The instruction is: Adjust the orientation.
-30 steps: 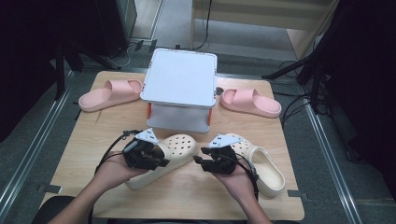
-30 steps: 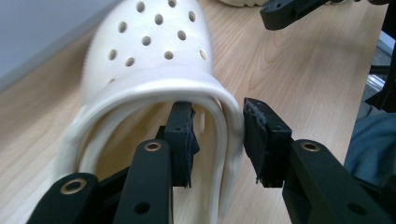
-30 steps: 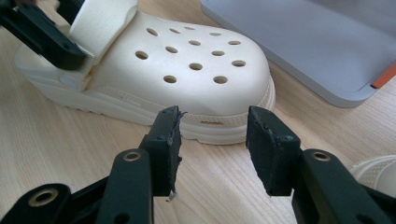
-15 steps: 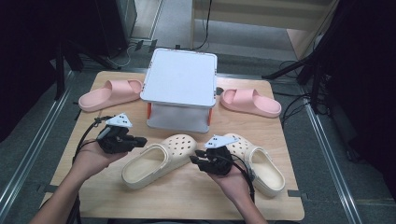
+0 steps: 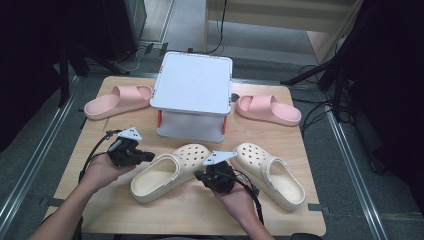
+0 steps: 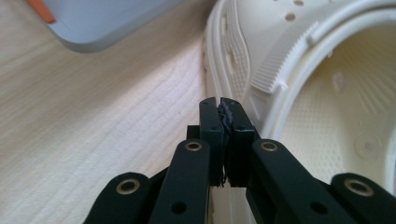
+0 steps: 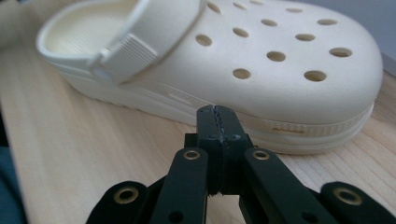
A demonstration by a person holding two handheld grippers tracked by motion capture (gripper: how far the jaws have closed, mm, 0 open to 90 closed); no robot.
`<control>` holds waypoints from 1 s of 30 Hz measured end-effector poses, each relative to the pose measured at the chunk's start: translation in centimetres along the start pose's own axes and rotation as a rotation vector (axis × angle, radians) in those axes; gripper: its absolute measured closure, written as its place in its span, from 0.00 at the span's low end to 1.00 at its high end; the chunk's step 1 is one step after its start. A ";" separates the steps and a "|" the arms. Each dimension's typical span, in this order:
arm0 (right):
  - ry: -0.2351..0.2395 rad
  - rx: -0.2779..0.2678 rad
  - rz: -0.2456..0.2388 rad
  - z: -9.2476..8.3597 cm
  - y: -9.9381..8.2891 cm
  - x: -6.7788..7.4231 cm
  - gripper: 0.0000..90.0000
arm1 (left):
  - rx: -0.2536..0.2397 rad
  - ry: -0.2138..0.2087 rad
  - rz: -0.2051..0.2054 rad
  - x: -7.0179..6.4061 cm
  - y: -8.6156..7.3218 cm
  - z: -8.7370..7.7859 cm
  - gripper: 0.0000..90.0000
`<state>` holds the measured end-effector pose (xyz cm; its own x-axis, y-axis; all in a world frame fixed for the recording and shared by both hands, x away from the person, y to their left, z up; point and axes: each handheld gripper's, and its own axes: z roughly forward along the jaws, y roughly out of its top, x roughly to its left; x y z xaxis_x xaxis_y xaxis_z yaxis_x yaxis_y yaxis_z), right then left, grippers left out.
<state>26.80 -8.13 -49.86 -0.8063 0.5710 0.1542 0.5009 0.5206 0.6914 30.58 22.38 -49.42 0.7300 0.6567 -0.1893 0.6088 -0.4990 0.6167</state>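
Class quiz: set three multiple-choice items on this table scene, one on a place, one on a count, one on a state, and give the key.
1. Where is the white stand?
A. between the pink slides
B. on a clog
C. on the floor

2. How many cream clogs are there?
A. one
B. two
C. four

3. How do the left gripper jaws stand?
A. wide open
B. shut on a strap
C. shut, empty

Key: A, a pink slide lies at each side; B, left clog and right clog; C, pads meet with nothing between.

A white box [image 5: 192,85] on orange legs stands past the jaws. One pink slipper [image 5: 117,100] lies at each side [image 5: 268,109].
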 end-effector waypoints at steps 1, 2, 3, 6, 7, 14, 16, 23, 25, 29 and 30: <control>-0.003 0.002 0.000 0.2 0.0 -0.2 1.00 | 0.008 0.013 0.011 -0.2 0.0 0.1 0.98; -0.010 0.007 0.008 0.5 0.0 -0.4 1.00 | 0.012 0.019 0.014 -0.4 0.0 0.2 0.99; -0.014 0.012 0.014 0.7 0.0 -0.6 1.00 | 0.011 0.027 0.013 -0.5 0.0 0.2 0.99; -0.010 0.009 0.023 1.0 0.2 -1.1 1.00 | 0.005 0.016 -0.002 -0.5 -0.2 0.2 0.99; -0.011 0.011 0.020 1.0 0.2 -1.2 1.00 | 0.009 0.013 -0.001 -0.5 -0.3 0.1 0.99; -0.021 0.013 0.026 1.2 0.6 -1.7 1.00 | -0.006 -0.021 -0.012 -1.1 -0.6 0.2 0.99; -0.021 0.005 0.025 1.3 0.7 -2.0 1.00 | -0.007 -0.024 -0.006 -1.6 -0.7 0.2 0.99; -0.026 0.009 0.053 1.6 1.3 -3.0 1.00 | -0.016 -0.037 -0.019 -3.1 -1.1 0.3 0.98; -0.028 0.009 0.056 1.7 1.5 -3.3 1.00 | -0.013 -0.035 -0.014 -3.3 -1.2 0.3 0.98; -0.037 0.006 0.054 2.1 2.0 -3.7 1.00 | -0.014 -0.039 -0.010 -4.1 -1.2 0.6 0.97; -0.045 0.008 0.054 2.1 2.1 -3.8 1.00 | -0.012 -0.044 -0.007 -4.3 -1.2 0.7 0.97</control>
<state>31.58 -7.85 -50.50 -0.7632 0.6263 0.1589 0.5458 0.4933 0.6773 26.89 19.74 -49.87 0.7389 0.6344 -0.2270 0.6103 -0.4873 0.6245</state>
